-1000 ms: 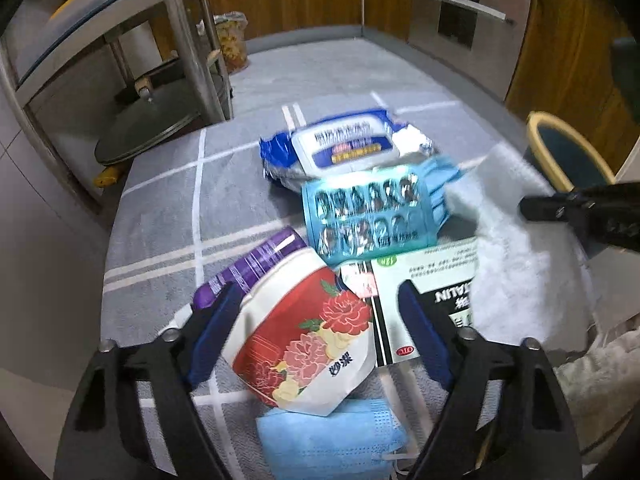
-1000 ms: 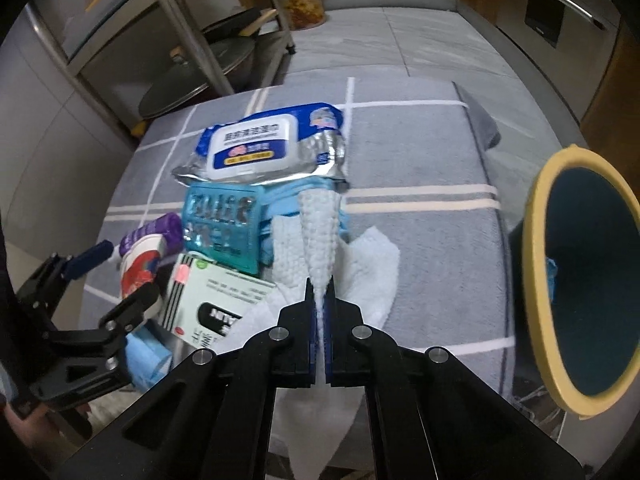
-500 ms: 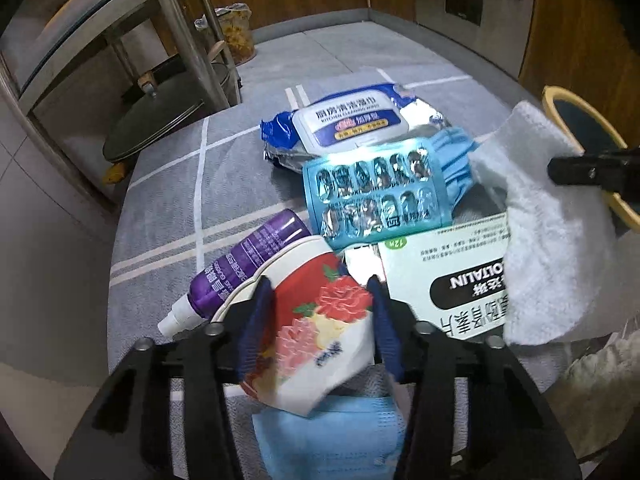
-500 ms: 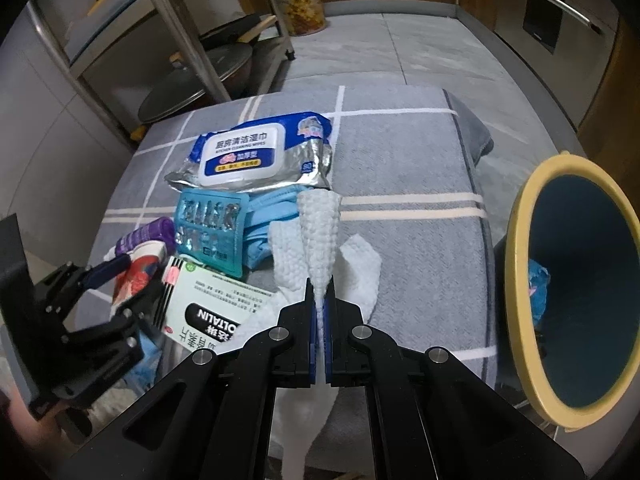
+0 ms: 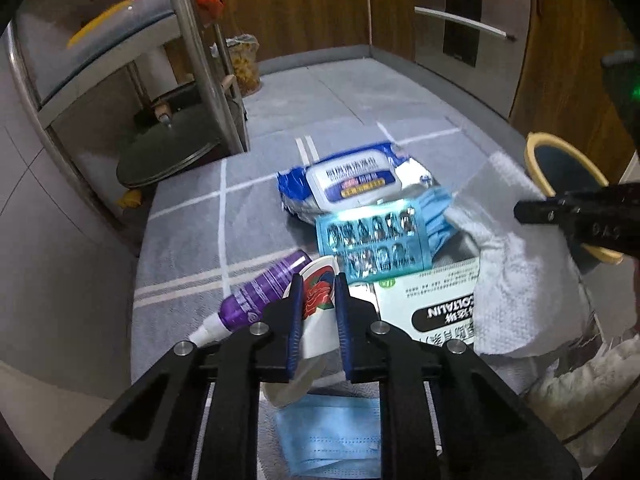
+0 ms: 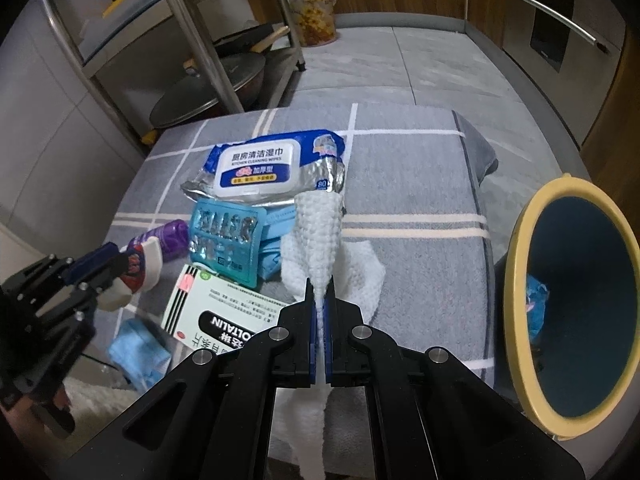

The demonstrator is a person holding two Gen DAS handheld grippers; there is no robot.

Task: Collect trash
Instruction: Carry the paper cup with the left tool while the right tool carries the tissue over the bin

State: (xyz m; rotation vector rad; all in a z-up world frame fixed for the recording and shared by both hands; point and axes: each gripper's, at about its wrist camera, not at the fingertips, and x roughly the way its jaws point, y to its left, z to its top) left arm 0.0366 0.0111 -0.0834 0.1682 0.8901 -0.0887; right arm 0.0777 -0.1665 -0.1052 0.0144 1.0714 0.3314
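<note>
My left gripper [image 5: 317, 304] is shut on a crushed white paper cup with red flowers [image 5: 316, 300], lifted slightly off the grey cloth; it also shows in the right wrist view [image 6: 138, 266]. My right gripper [image 6: 319, 300] is shut on a white paper towel [image 6: 320, 236], held above the table; the towel also shows in the left wrist view [image 5: 516, 280]. A yellow-rimmed blue bin [image 6: 576, 304] stands to the right, with blue trash inside.
On the grey checked cloth [image 6: 420, 184] lie a wet-wipes pack [image 6: 260, 168], a blister pack [image 6: 224, 240], a white medicine box [image 6: 224, 312], a purple spray bottle [image 5: 260, 296] and blue face masks [image 5: 332, 436]. A metal rack [image 6: 192, 40] with pans stands behind.
My left gripper has closed on the flowered cup, crushing it narrow, and lifted it. My right gripper has raised the paper towel higher off the table.
</note>
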